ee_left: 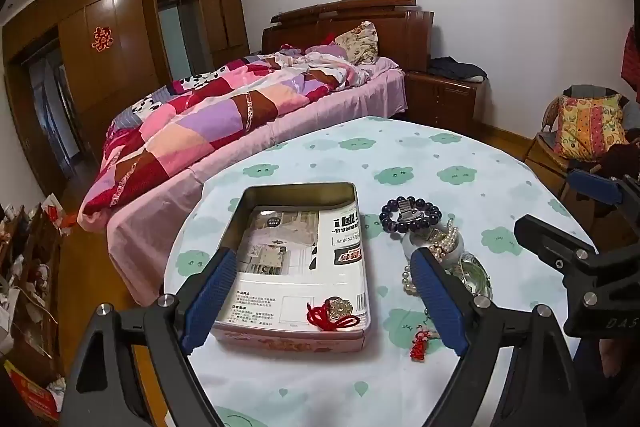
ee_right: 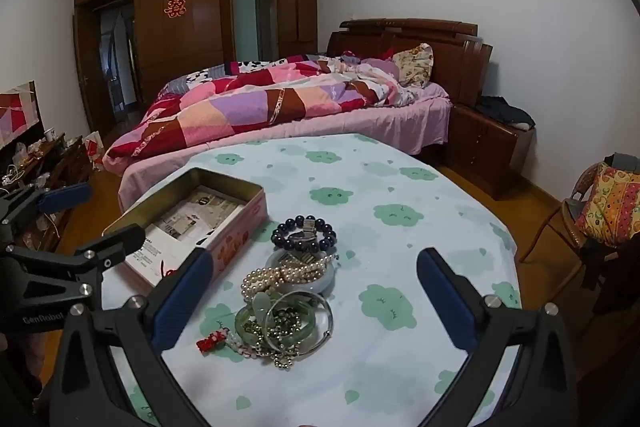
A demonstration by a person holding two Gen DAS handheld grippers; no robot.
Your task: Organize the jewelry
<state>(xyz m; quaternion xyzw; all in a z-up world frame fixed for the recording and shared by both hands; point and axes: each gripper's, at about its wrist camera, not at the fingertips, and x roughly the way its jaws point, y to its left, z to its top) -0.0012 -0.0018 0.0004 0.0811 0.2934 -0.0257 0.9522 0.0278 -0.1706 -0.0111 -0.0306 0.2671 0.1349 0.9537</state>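
An open pink tin box (ee_left: 294, 337) lined with printed paper sits on the table; it also shows in the right wrist view (ee_right: 236, 239). A red-corded coin charm (ee_left: 336, 311) lies in its near corner. Right of the box lies a jewelry pile: a dark bead bracelet (ee_left: 410, 215) (ee_right: 304, 233), a pearl strand (ee_right: 280, 277), a pale jade bangle (ee_right: 320, 281), green and silver bangles (ee_right: 298, 323), and a small red knot charm (ee_left: 419, 343) (ee_right: 210, 342). My left gripper (ee_left: 320, 291) is open above the box's near end. My right gripper (ee_right: 314, 291) is open over the pile, holding nothing.
The round table (ee_right: 400, 187) has a white cloth with green cloud prints. A bed with a patchwork quilt (ee_right: 260, 107) stands behind it. A chair with a bright cushion (ee_right: 608, 211) stands at right, and clutter (ee_left: 24, 267) on the floor at left.
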